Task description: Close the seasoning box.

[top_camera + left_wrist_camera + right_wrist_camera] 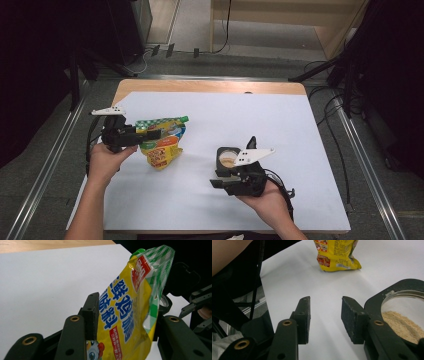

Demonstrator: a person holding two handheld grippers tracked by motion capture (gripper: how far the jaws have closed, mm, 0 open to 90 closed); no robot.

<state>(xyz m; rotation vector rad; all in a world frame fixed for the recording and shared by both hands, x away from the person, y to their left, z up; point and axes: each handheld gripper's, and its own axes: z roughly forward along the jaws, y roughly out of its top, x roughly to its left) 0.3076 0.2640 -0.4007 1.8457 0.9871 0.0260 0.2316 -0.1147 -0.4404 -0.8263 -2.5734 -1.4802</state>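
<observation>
A yellow pouch [162, 147] with a green checked top and green cap stands tilted on the white sheet [280, 125]. My left gripper [150, 133] reaches it from the left near its top. In the left gripper view the pouch [120, 322] leans in the gap between the spread jaws of the left gripper [125, 312], and the far pad is hidden behind it. A black-rimmed jar [227, 157] holds beige powder. My right gripper [218, 178] sits just in front of the jar, open, its gap [325, 302] empty, with the jar [377, 300] beside its right jaw.
The white sheet covers most of a wooden table [210, 86]. Dark floor, metal rails [360, 150] and cables surround it. In the right gripper view the pouch's base [337, 255] stands farther off on the sheet.
</observation>
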